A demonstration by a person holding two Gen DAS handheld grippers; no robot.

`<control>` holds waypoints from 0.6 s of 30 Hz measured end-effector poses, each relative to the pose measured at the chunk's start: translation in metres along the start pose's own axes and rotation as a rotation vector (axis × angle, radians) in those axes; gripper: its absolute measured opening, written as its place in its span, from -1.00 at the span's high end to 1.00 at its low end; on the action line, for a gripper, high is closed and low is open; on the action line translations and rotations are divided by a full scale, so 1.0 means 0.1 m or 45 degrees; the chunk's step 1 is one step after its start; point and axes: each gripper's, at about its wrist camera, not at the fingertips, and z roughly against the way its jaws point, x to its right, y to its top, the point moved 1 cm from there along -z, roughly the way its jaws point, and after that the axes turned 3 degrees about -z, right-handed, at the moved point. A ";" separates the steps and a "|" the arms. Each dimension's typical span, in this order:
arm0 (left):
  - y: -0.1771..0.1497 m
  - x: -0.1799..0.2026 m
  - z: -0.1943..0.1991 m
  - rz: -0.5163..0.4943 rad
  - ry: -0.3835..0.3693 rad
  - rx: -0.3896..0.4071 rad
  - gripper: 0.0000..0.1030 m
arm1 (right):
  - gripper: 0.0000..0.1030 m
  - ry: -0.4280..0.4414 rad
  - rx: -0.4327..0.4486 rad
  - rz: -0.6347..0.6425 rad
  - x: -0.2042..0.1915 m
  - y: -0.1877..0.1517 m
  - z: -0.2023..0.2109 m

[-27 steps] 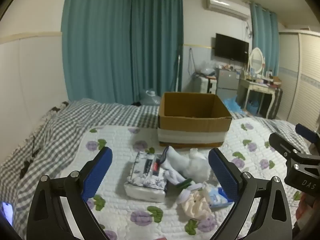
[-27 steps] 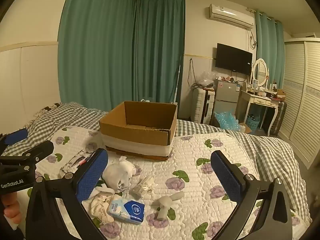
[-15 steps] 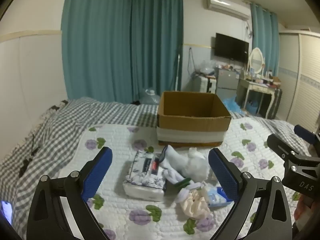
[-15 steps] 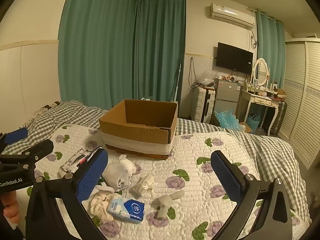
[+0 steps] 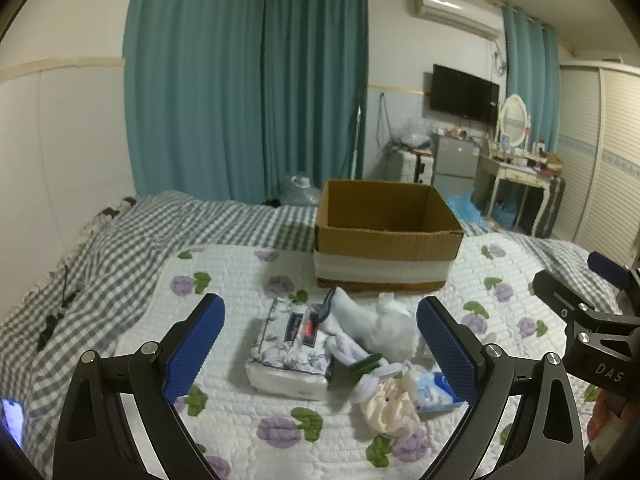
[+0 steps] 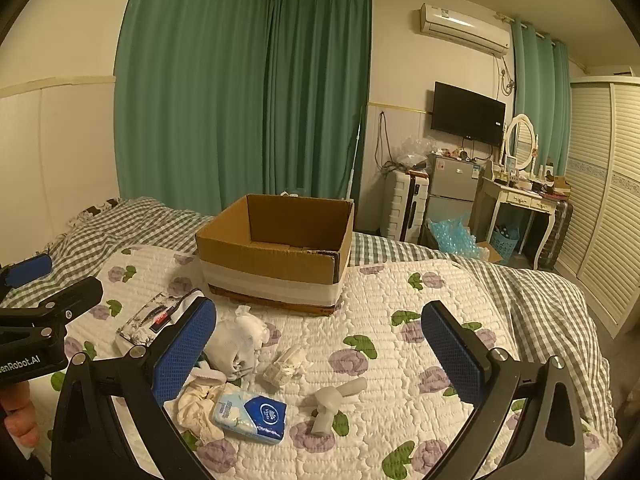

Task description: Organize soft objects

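Observation:
An open cardboard box (image 5: 384, 236) (image 6: 276, 256) stands on the flowered quilt. In front of it lies a pile of soft things: a floral tissue pack (image 5: 290, 350) (image 6: 154, 318), white cloth (image 5: 380, 326) (image 6: 236, 340), a cream scrunchie (image 5: 386, 404) (image 6: 196, 404), a blue tissue packet (image 6: 252, 418) (image 5: 434, 394), a small clear wrapped item (image 6: 284, 366) and a white plastic piece (image 6: 334, 398). My left gripper (image 5: 320, 346) is open and empty above the tissue pack. My right gripper (image 6: 320, 350) is open and empty above the pile's right side.
The bed has a grey checked blanket (image 5: 100, 264) at the left and right. Teal curtains (image 6: 240, 100) hang behind. A fridge (image 6: 450, 188), a dressing table (image 6: 520, 204) and a wardrobe (image 6: 600, 200) stand beyond the bed at the right.
Both grippers have drifted slightly; the view has barely shifted. Both stay open and the objects lie as before.

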 end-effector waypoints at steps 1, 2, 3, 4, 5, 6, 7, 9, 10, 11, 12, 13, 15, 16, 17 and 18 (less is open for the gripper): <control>-0.01 0.00 0.00 0.000 0.000 -0.002 -0.92 | -1.00 -0.001 -0.001 0.000 0.00 0.00 0.00; -0.01 0.01 0.00 0.000 0.001 -0.003 -0.92 | -1.00 -0.002 -0.004 -0.001 0.01 0.00 -0.01; -0.01 0.01 -0.01 0.000 0.002 -0.004 -0.92 | -1.00 -0.002 -0.005 -0.002 0.01 0.00 -0.02; -0.01 0.01 -0.01 0.000 0.001 -0.005 -0.92 | -1.00 -0.002 -0.005 -0.002 0.01 0.00 -0.01; -0.01 0.00 -0.01 0.000 0.001 -0.005 -0.92 | -1.00 -0.002 -0.005 -0.001 0.01 0.00 -0.02; -0.01 0.00 -0.01 0.001 0.000 -0.006 -0.92 | -1.00 -0.002 -0.005 0.000 0.01 0.00 -0.02; -0.01 0.00 -0.01 0.001 -0.001 -0.006 -0.92 | -1.00 -0.002 -0.006 0.000 0.01 0.00 -0.02; -0.01 0.00 -0.01 0.001 0.000 -0.006 -0.92 | -1.00 -0.001 -0.007 0.000 0.01 -0.01 -0.02; -0.01 -0.01 -0.01 0.002 -0.001 -0.006 -0.92 | -1.00 -0.001 -0.009 0.001 0.02 -0.01 -0.02; -0.01 -0.01 -0.01 0.002 -0.002 -0.006 -0.92 | -1.00 -0.002 -0.010 0.001 0.02 -0.02 -0.03; -0.01 0.00 -0.01 0.002 -0.001 -0.007 -0.92 | -1.00 -0.002 -0.011 0.002 0.02 -0.02 -0.03; -0.01 0.00 -0.01 0.001 0.000 -0.006 -0.92 | -1.00 -0.002 -0.011 0.002 0.02 -0.03 -0.03; -0.01 0.00 -0.01 0.001 0.000 -0.007 -0.92 | -1.00 -0.001 -0.011 0.002 0.02 -0.03 -0.03; -0.01 0.00 -0.01 0.001 -0.001 -0.006 -0.92 | -1.00 -0.001 -0.012 0.001 0.02 -0.03 -0.04; -0.01 0.00 -0.01 0.001 -0.002 -0.006 -0.92 | -1.00 -0.002 -0.011 0.002 0.02 -0.03 -0.04; -0.01 0.00 -0.01 0.001 -0.001 -0.007 -0.92 | -1.00 -0.002 -0.013 0.002 0.02 -0.03 -0.04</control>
